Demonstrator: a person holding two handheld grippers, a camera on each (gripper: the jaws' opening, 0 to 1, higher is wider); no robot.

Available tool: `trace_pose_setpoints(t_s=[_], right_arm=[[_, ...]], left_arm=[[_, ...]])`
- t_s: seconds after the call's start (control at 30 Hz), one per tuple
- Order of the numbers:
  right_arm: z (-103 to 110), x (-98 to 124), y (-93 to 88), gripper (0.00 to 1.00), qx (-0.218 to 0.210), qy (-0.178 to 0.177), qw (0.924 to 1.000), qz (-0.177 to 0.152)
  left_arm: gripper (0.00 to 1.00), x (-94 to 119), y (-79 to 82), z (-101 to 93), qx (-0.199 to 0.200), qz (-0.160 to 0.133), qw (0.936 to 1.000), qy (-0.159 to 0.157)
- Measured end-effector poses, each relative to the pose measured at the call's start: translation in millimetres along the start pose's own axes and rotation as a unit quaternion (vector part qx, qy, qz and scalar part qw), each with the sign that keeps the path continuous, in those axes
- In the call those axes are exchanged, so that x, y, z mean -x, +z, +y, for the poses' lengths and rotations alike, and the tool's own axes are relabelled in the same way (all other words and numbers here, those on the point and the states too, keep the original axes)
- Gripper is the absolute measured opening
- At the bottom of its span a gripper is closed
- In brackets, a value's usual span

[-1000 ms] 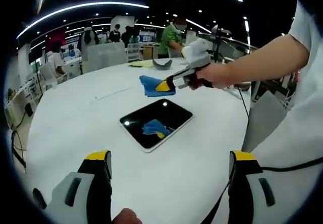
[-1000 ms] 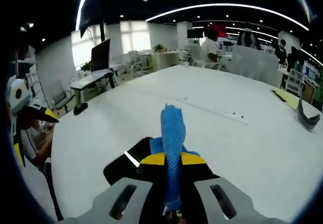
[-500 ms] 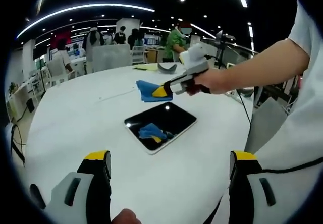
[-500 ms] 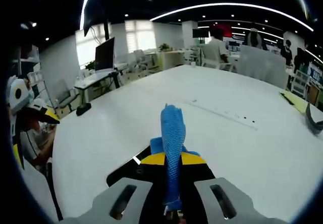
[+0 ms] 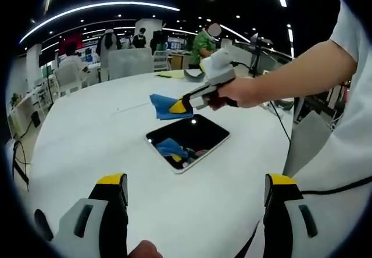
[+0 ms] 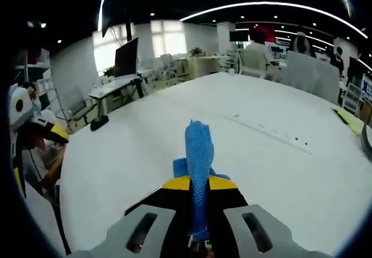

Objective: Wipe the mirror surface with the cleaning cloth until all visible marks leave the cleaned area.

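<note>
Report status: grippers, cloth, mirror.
Right gripper shut on blue cloth, above mirror's far edge. Left gripper open, empty, hanging back. Mirror flat on white table, unobstructed.

You have nothing to read here; no letters, numbers, labels or brand marks can be made out on anything in either the left gripper view or the right gripper view; whatever signs hang in the far background of the room are too small and blurred for you to tell what they say.
</note>
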State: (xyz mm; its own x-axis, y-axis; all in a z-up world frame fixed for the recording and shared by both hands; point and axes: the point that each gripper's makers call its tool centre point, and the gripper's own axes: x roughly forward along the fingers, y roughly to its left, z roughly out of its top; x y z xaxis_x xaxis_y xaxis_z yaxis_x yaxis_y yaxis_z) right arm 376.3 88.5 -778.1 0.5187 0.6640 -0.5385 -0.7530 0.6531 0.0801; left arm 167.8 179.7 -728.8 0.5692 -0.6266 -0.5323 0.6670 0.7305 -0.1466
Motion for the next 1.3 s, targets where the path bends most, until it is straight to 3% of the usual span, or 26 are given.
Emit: trace_pose_setpoints(t_s=[0.23,0.43,1.0,1.3], right_arm=[[3.4,-8.4,-3.7,0.04,0.009,0.012,0.9999,0.009],[-0.2,-12.4,-6.7,0.04,-0.004,0.013,0.9998,0.012],[7.2,-57.9,-22.7,0.04,-0.010,0.025,0.9991,0.033],[14.0,-72.0,-33.9,0.04,-0.002,0.033,0.9982,0.050]], left_arm=[[0.99,7.5,-0.4,6.0,0.004,-0.006,0.9999,0.007],[0.99,3.1,-6.9,5.9,-0.001,0.007,1.0000,0.006],[0.99,-7.8,-13.9,-12.1,0.010,0.014,0.9998,-0.005],[0.98,-14.5,-18.6,-8.3,0.013,0.025,0.9995,-0.011]])
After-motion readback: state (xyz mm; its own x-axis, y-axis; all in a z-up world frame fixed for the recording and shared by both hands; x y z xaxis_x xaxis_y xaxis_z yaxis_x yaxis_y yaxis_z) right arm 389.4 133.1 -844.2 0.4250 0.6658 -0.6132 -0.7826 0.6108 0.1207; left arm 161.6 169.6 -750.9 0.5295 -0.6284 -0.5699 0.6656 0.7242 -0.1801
